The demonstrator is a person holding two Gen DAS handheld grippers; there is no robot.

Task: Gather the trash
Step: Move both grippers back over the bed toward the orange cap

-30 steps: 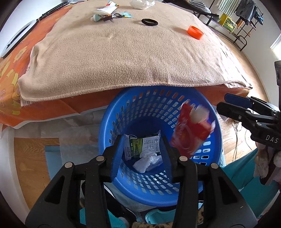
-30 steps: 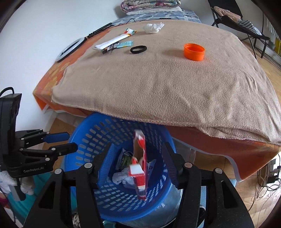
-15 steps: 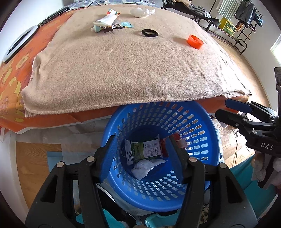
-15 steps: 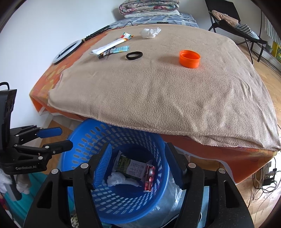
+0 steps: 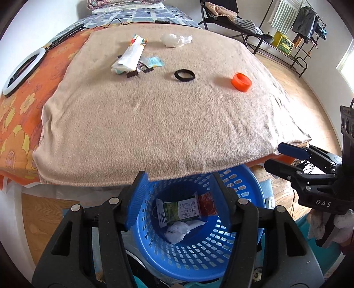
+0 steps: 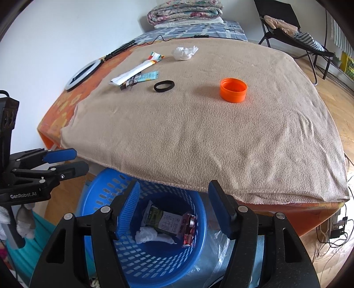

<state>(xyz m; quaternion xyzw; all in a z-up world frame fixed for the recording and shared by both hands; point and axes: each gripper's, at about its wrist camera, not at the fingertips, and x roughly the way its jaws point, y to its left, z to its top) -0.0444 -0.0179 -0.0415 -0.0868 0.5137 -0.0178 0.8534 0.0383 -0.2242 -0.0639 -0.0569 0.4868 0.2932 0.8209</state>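
Observation:
A blue slotted basket stands on the floor against the bed's near edge. It holds a green-and-white carton, a red packet and a white tissue. My left gripper and right gripper hover above the basket, both open and empty. On the beige blanket lie a long white wrapper, a teal wrapper, a crumpled tissue, a black ring and an orange cap.
A ring light lies on the orange flowered sheet at the bed's left side. Folded quilts sit at the far end. A folding chair and a clothes rack stand beyond. Cables trail on the floor right of the basket.
The red packet dropped from mid-air into the basket and lies beside the carton. Both grippers rose and tilted toward the bed, and their jaws stand wider.

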